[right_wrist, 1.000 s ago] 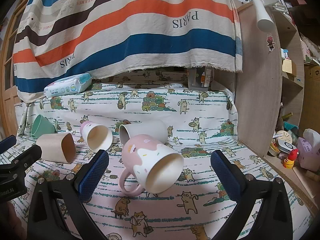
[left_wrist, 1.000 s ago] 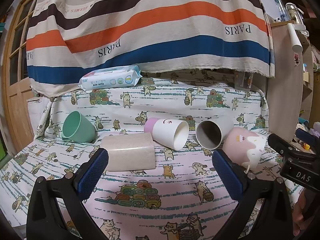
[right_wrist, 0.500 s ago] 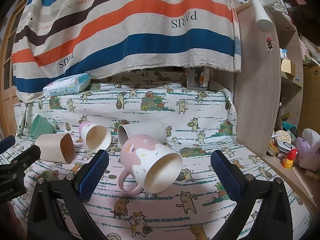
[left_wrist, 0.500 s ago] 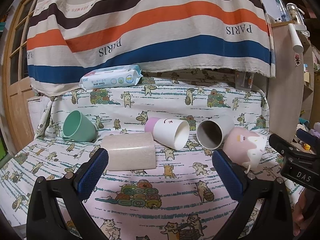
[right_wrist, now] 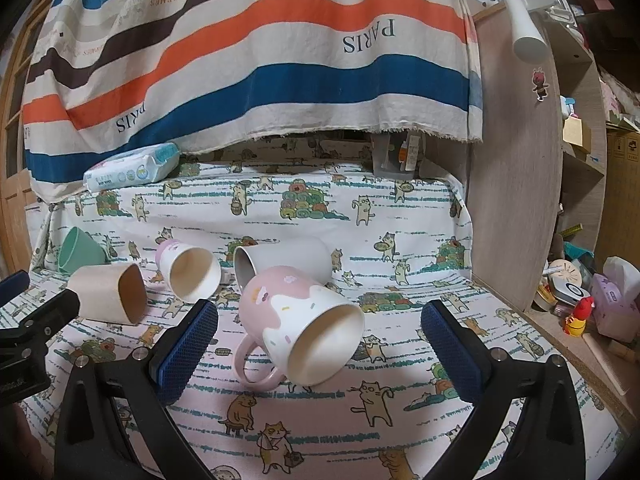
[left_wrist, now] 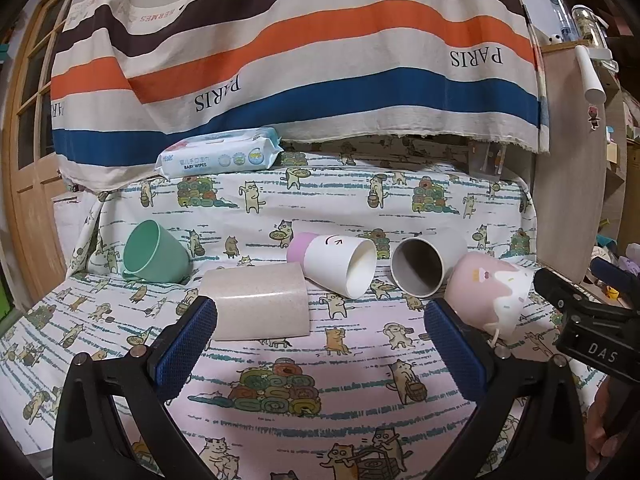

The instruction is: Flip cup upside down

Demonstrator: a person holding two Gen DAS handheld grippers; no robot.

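My right claw (right_wrist: 319, 344) gapes empty around the pink mug (right_wrist: 298, 326), lying sideways on the bed (right_wrist: 400, 432). It looks ceramic, heavy, slick; I'd grip its body. Left claw (left_wrist: 320, 344) also gapes, beige cup (left_wrist: 256, 306) beyond.

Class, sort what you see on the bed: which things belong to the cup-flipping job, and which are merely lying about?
Belong to the job:
pink mug
grey cup
white cup
beige cup
green cup
left gripper
right gripper

Lying about:
baby wipes pack
striped cloth
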